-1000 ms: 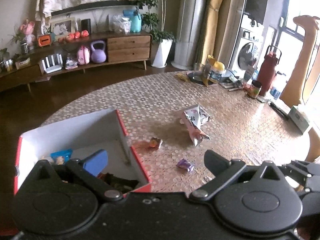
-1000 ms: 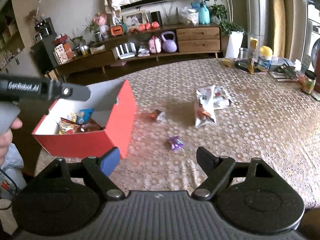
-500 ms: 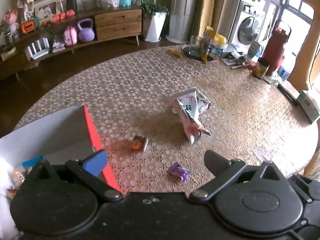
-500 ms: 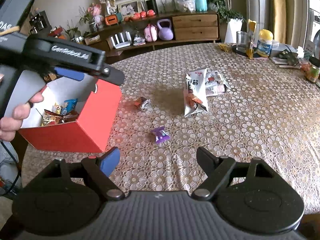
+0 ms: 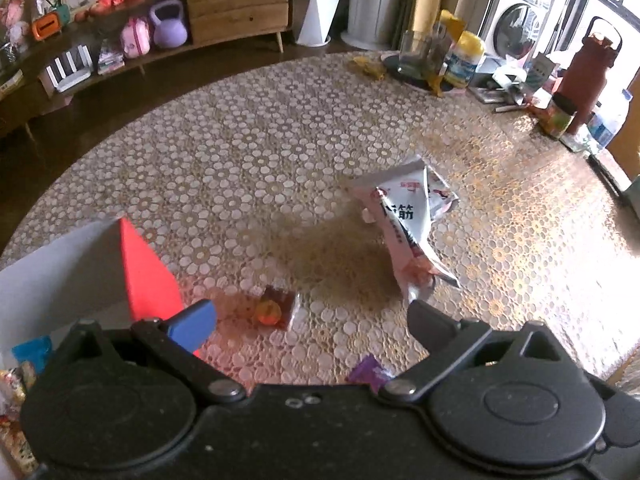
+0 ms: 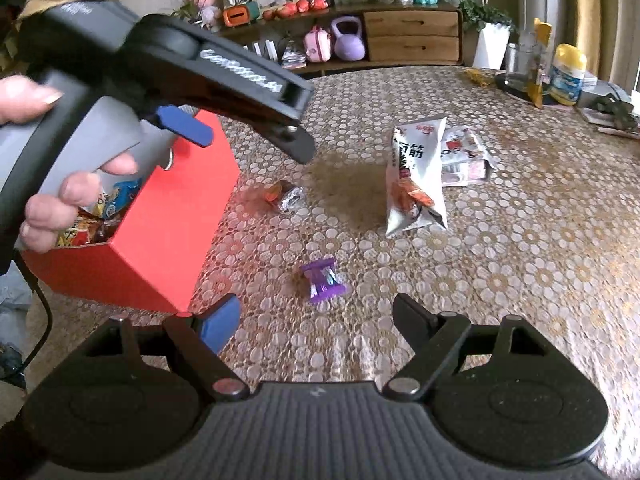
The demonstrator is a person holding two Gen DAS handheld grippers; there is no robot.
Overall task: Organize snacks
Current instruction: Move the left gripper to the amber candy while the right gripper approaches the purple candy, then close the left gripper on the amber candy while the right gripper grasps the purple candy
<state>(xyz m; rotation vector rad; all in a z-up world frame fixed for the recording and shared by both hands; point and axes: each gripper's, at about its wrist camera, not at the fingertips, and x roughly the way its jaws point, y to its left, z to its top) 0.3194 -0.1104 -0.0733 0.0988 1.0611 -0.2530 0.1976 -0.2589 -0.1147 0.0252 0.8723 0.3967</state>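
Observation:
A red box (image 6: 160, 240) with white inner walls (image 5: 60, 272) holds several snack packets at the table's left. Beside it lies an orange foil candy (image 5: 274, 312) (image 6: 282, 196). A purple wrapped candy (image 6: 322, 280) (image 5: 370, 370) lies nearer. A tall white snack bag (image 6: 416, 180) (image 5: 408, 232) leans over a flat pack (image 6: 464, 156). My left gripper (image 5: 308, 320) (image 6: 246, 140), held by a hand, hovers open above the orange candy. Open as well, my right gripper (image 6: 316, 318) hangs just short of the purple candy with nothing between its fingers.
The round table (image 6: 520, 280) has a lace-patterned cover. Jars, a glass, a yellow-capped tub (image 6: 566, 76) and a dark red flask (image 5: 588, 76) crowd its far right. A low wooden sideboard (image 6: 412, 38) stands behind, across the floor.
Both grippers have come down and forward toward the table. The left one has shifted from over the box to right of it, above the orange candy. Neither's opening changed.

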